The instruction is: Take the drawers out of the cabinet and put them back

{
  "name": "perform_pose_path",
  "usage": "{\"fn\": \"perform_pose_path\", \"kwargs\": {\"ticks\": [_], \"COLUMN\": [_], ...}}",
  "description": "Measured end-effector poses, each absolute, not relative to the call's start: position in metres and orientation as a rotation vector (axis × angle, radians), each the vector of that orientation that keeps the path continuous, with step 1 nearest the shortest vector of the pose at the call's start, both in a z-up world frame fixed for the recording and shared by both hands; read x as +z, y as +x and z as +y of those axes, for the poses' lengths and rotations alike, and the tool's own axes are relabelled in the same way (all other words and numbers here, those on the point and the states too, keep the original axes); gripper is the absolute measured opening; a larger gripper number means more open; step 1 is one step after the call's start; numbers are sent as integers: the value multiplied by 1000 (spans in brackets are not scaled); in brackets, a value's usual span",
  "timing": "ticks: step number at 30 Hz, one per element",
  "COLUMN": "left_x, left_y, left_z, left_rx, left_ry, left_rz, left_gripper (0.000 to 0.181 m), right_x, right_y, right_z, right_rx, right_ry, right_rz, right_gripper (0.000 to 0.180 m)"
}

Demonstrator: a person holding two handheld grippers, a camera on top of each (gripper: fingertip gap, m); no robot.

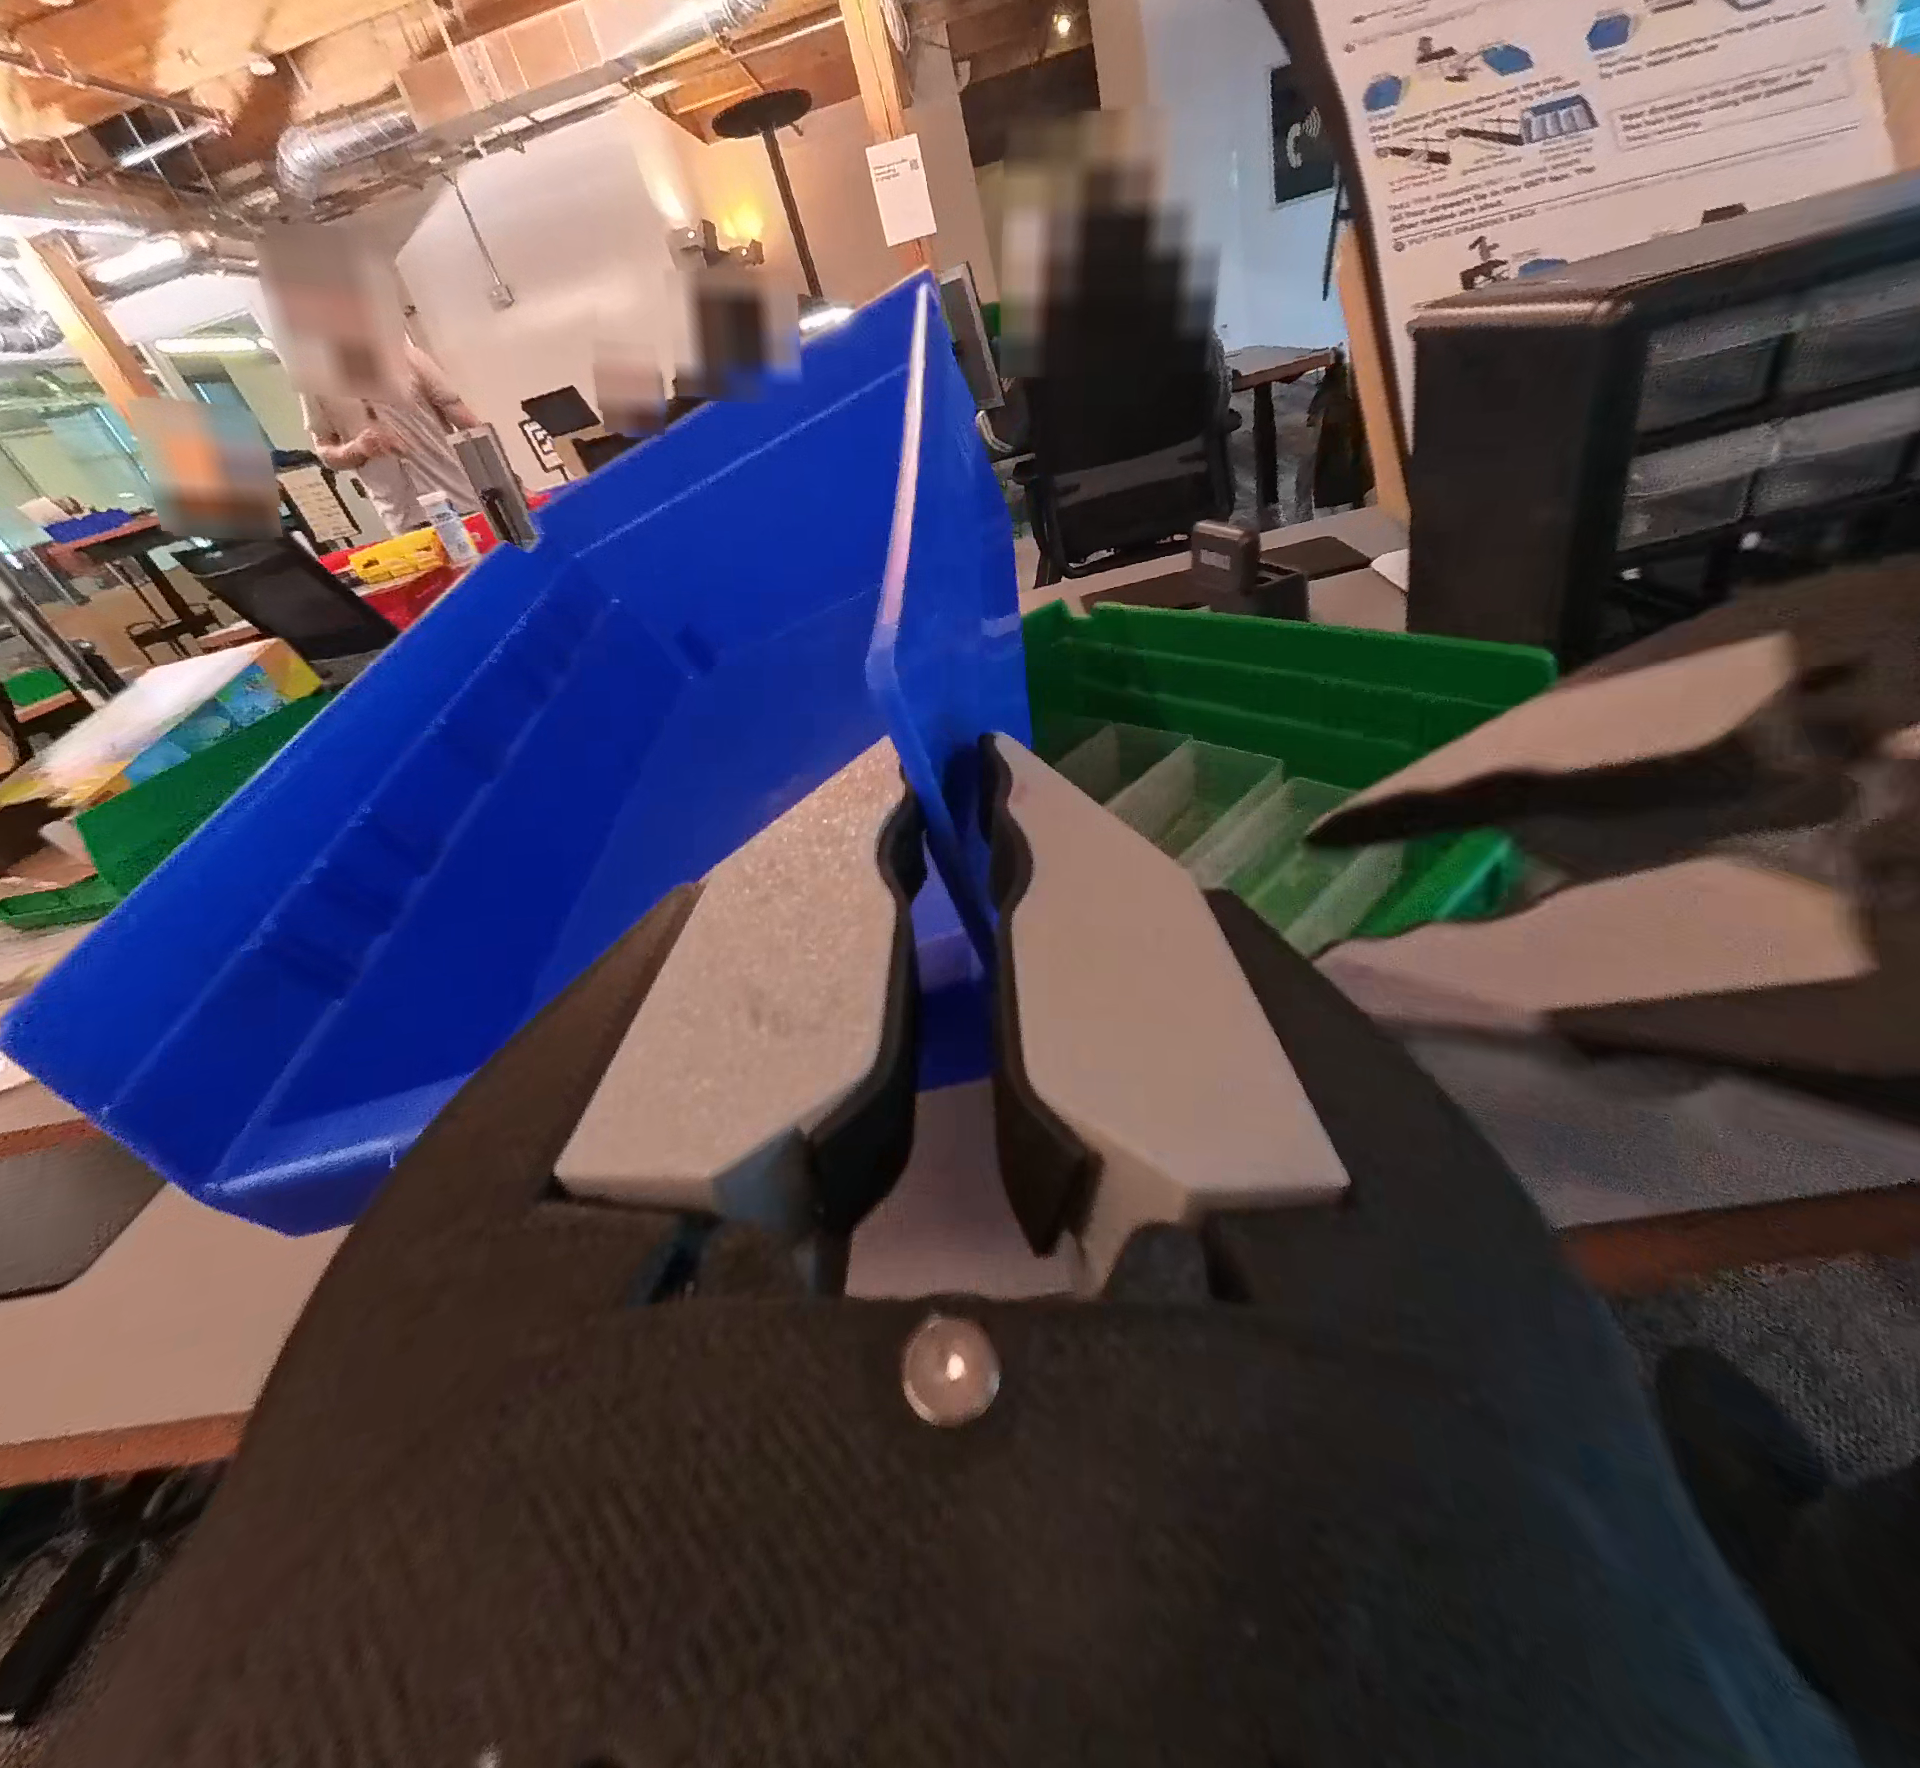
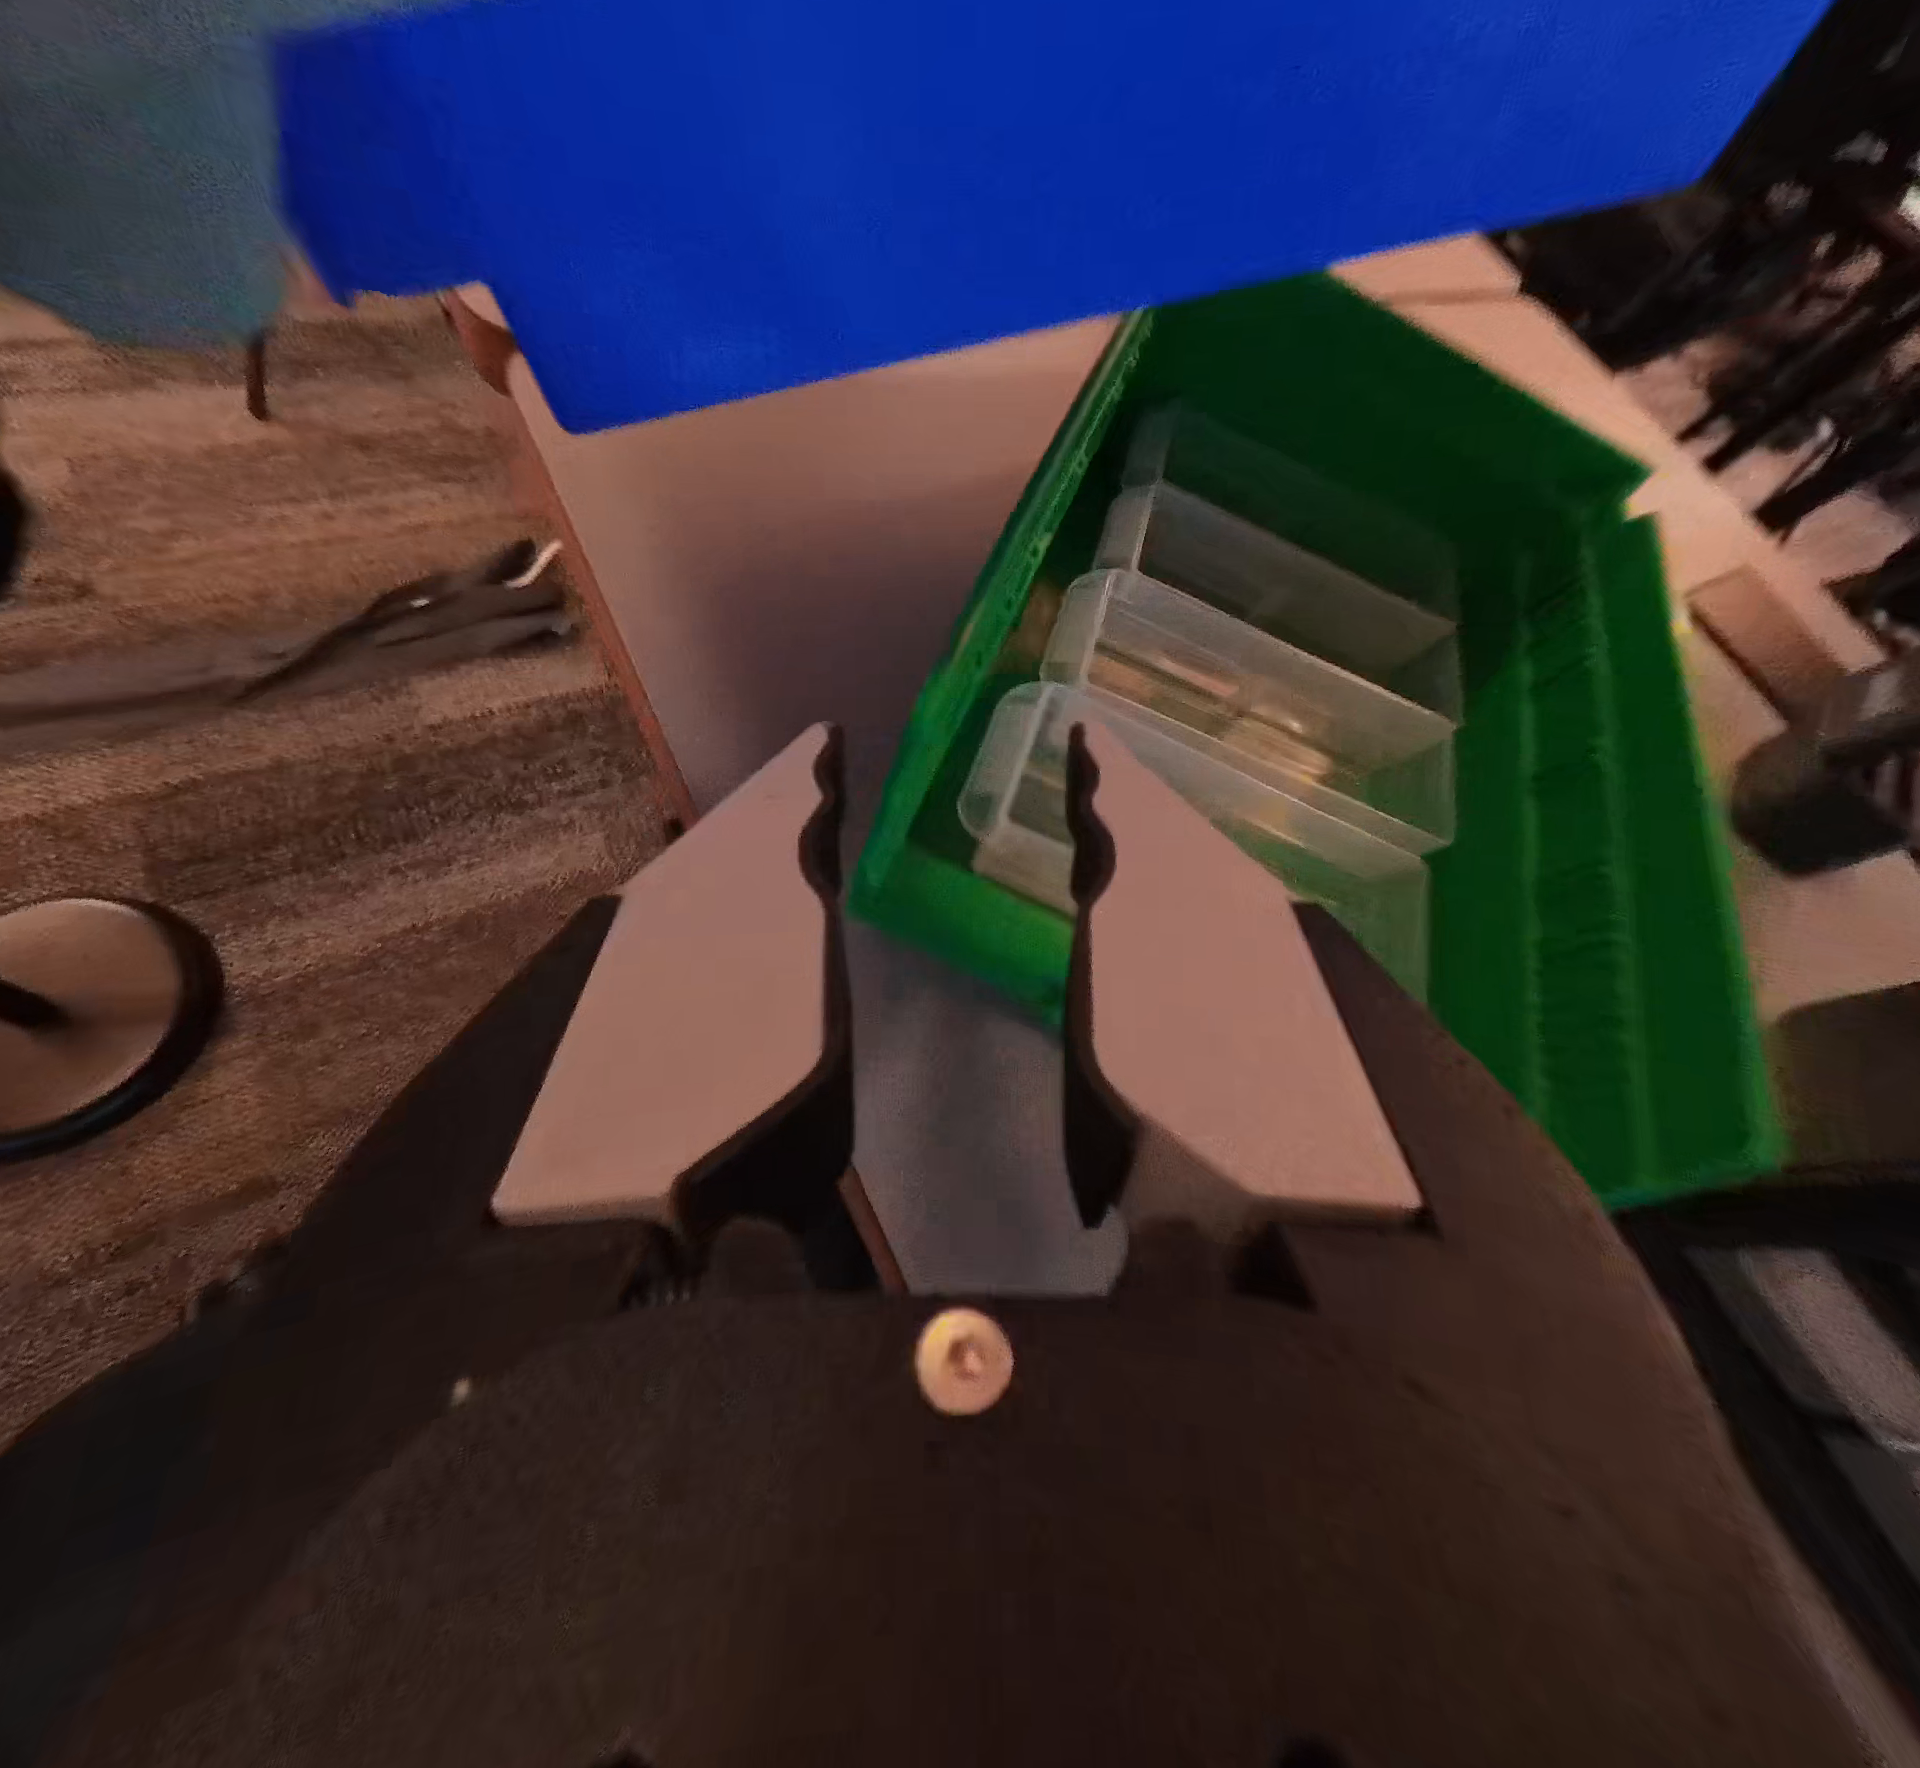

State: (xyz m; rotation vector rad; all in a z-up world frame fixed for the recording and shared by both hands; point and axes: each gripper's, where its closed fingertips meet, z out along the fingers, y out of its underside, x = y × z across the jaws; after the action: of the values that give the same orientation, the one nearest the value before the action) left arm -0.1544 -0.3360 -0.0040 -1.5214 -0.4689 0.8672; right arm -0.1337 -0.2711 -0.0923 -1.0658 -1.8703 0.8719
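Note:
My left gripper [image 1: 951, 762] is shut on the side wall of a blue bin [image 1: 582, 762] and holds it lifted and tilted above the table. The bin looks empty; it also fills the top of the right wrist view [image 2: 935, 108]. A green bin [image 1: 1299, 669] to its right holds several clear plastic drawers [image 1: 1195, 783]. The black cabinet [image 1: 1507, 471] with smoky drawers stands at the far right. My right gripper [image 2: 951, 742] is open and empty, hovering over the near corner of the green bin [image 2: 1610, 835] and its clear drawers [image 2: 1247, 679]. It shows from the side in the left wrist view [image 1: 1320, 897].
A printed instruction sheet [image 1: 1579, 56] leans behind the cabinet. A small black box [image 1: 1247, 575] sits behind the green bin. The table's left edge [image 2: 582, 513] drops to carpet. Other tables, chairs and people are farther back.

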Motion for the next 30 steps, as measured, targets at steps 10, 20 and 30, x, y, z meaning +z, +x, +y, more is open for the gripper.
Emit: {"fn": "perform_pose_path", "kwargs": {"ticks": [10, 20, 30], "left_x": [4, 0, 9], "left_y": [-154, -154, -163], "left_z": [-353, -349, -369], "left_rx": [900, 863, 901], "left_ry": [-1511, -1533, -1487], "left_rz": [-477, -484, -516], "left_gripper": [5, 6, 5], "right_x": [-127, -135, -157], "right_y": [-57, -66, -145], "right_z": [-183, -182, -181], "right_rx": [656, 513, 307], "right_ry": [-1013, -873, -676], "right_rz": [-2146, -2128, -2301], "right_gripper": [25, 29, 48]}}
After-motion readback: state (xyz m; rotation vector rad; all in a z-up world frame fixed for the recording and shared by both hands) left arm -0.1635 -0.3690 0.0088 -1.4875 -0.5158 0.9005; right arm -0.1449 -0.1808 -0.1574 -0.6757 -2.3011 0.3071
